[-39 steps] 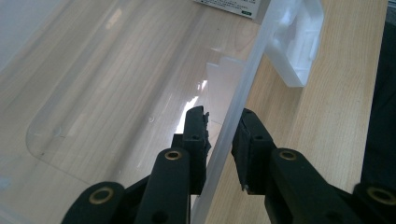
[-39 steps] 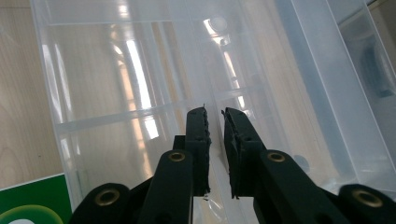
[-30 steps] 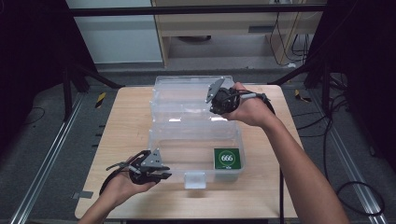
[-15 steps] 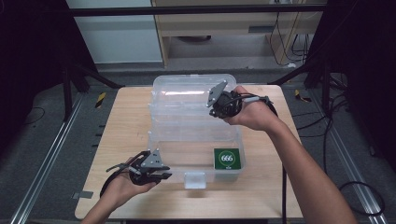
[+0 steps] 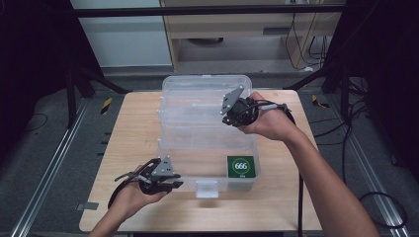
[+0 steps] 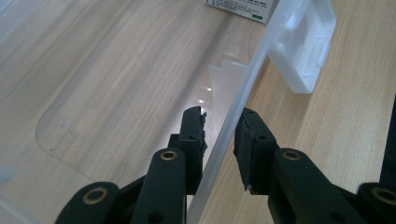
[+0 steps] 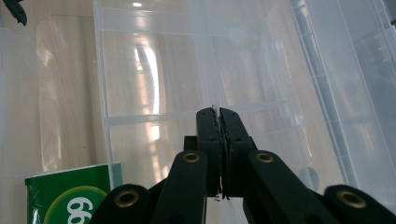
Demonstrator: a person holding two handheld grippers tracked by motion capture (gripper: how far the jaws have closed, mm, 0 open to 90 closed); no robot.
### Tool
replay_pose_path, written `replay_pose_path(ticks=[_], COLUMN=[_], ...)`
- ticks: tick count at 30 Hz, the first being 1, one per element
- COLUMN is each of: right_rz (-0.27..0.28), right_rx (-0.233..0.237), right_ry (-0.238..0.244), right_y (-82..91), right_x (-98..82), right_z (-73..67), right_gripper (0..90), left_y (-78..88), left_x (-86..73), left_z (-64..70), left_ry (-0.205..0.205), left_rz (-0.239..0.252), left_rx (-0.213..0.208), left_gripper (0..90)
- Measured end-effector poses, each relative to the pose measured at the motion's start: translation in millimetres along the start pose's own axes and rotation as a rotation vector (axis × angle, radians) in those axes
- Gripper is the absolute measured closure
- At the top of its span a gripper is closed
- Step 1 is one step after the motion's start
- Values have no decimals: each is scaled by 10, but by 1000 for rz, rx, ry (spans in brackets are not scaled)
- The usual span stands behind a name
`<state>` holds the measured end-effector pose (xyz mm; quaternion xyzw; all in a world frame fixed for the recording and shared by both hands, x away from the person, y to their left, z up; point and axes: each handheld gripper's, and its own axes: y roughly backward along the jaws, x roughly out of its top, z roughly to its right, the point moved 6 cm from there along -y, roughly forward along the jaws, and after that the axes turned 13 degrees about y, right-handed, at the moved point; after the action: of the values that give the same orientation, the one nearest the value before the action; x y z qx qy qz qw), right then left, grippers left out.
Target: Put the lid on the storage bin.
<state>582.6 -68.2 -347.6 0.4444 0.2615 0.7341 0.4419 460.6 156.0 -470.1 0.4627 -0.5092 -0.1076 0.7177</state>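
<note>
Straddling the front wall of the clear plastic box (image 5: pixel 197 148), your left gripper (image 6: pixel 219 140) has one jaw inside and one outside, spread with the wall (image 6: pixel 243 93) between them, not yet pinched. The box sits mid-table (image 5: pixel 128 128), long axis across you, latch tab (image 5: pixel 206 188) just right of that gripper. Your right gripper (image 7: pixel 217 123) is pressed together on a thin clear tray edge (image 7: pixel 212 60), probably the inner tray (image 5: pixel 197 116), though glare blurs it. A green pack (image 5: pixel 240 166) lies front-right inside.
</note>
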Motion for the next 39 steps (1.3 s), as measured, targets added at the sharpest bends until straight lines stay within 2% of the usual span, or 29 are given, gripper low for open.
replay_pose_path(ticks=[9, 20, 39], right_rz=[15, 41, 78], right_rx=[-12, -40, -50], right_ry=[6, 14, 12], right_y=[63, 153, 207], right_x=[4, 23, 19], right_z=[-100, -316, -515], right_gripper=[887, 884, 880], left_y=[0, 4, 1], left_x=[-3, -9, -10], left_z=[4, 8, 14], left_ry=[-3, -9, -10], left_rz=[3, 0, 4], left_rx=[8, 14, 10], left_gripper=[727, 723, 720])
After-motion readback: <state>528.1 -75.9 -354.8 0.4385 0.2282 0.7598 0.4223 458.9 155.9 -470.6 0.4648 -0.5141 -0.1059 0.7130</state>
